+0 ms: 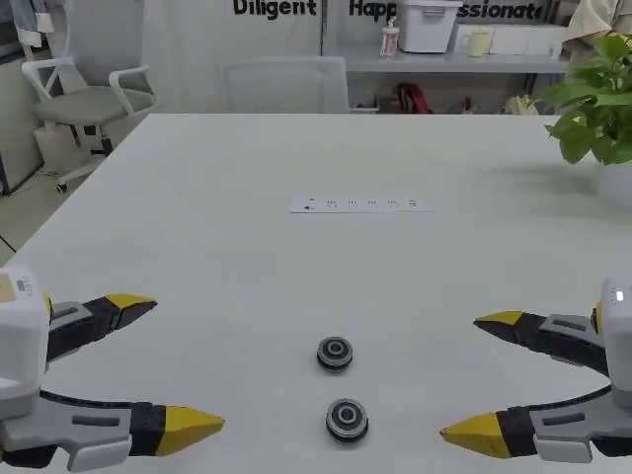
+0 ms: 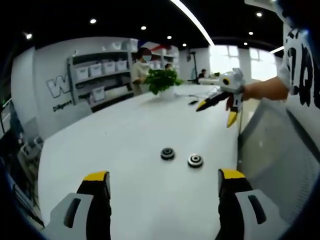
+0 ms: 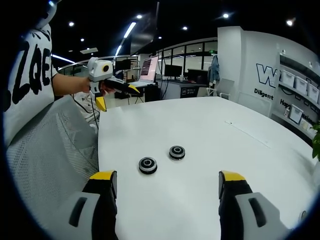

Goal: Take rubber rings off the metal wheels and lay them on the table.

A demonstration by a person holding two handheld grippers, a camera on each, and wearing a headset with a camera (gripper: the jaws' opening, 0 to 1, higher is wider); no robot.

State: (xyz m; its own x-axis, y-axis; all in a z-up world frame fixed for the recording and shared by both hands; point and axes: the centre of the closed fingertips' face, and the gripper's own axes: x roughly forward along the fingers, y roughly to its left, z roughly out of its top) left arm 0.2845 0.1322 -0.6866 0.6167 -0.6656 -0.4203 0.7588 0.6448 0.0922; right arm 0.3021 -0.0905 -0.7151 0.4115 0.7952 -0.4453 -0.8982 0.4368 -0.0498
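two pairs of tongs hover low over the near end of the table [image 1: 296, 257], the left tongs [image 1: 188, 363] on one side and the right tongs [image 1: 459, 376] on the other. both have their yellow-tipped jaws spread wide apart and hold nothing. between them, well apart from either, two metal wheels lie flat on the table: the far wheel [image 1: 335, 354] and the near wheel [image 1: 347, 420], close together but not touching. each looks to carry its dark rubber ring [image 1: 347, 404] around the rim, so from where i stand the job hasn't really begun; this is the approach, with no ring off yet.

the next move, i'd guess, calls for one pair of tongs to pin a wheel down while the other pinches the edge of its ring and peels it up and over. the rings are thin and sit snug, so the tips will need to bite right at the rim or they'll skate off the metal.

the table is big, pale grey and smooth, mostly bare. beyond its far end stand a grey chair [image 1: 286, 84] and a white swivel chair [image 1: 79, 99]. a leafy green plant [image 1: 597, 99] sits at the right edge. a shelf along the back wall holds a white storage box [image 1: 428, 25], and a flat power strip [image 1: 360, 204] is set into the table's middle.
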